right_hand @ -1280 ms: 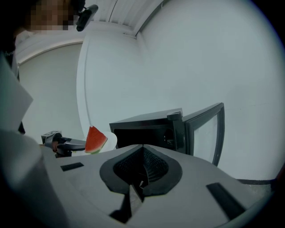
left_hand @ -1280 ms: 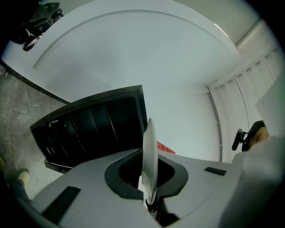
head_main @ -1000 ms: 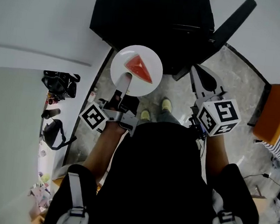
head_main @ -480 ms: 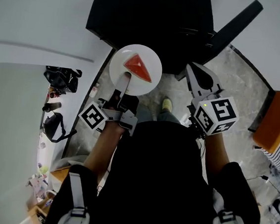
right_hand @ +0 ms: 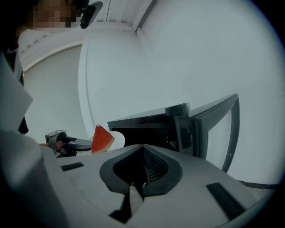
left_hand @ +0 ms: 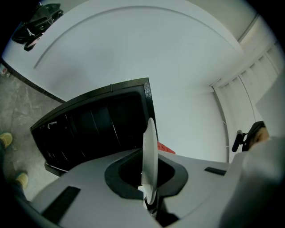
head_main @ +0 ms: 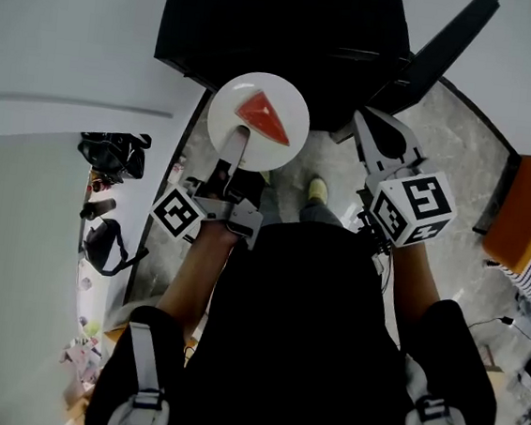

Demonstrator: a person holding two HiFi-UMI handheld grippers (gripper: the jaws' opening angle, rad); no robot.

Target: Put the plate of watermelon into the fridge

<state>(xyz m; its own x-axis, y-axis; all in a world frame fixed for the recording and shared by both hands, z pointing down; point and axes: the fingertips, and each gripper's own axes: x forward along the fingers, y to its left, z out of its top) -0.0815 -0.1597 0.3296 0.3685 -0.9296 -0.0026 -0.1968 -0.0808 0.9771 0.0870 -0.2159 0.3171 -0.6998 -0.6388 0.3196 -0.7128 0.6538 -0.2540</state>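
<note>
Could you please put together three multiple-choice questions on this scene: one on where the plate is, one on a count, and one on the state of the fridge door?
1. Where is the plate?
A. Resting on a shelf.
B. Gripped by its rim in the left tool, in front of the fridge.
C. On a table.

2. How many watermelon slices lie on it?
A. One.
B. Two.
C. Three.

3. How does the fridge door stand?
A. Shut.
B. Taken off.
C. Swung open.

Answers:
1 B: the left gripper view shows the rim clamped between the jaws.
2 A: a single red wedge shows in the head view.
3 C: the door stands out to the right, and the fridge's dark inside is exposed.
</note>
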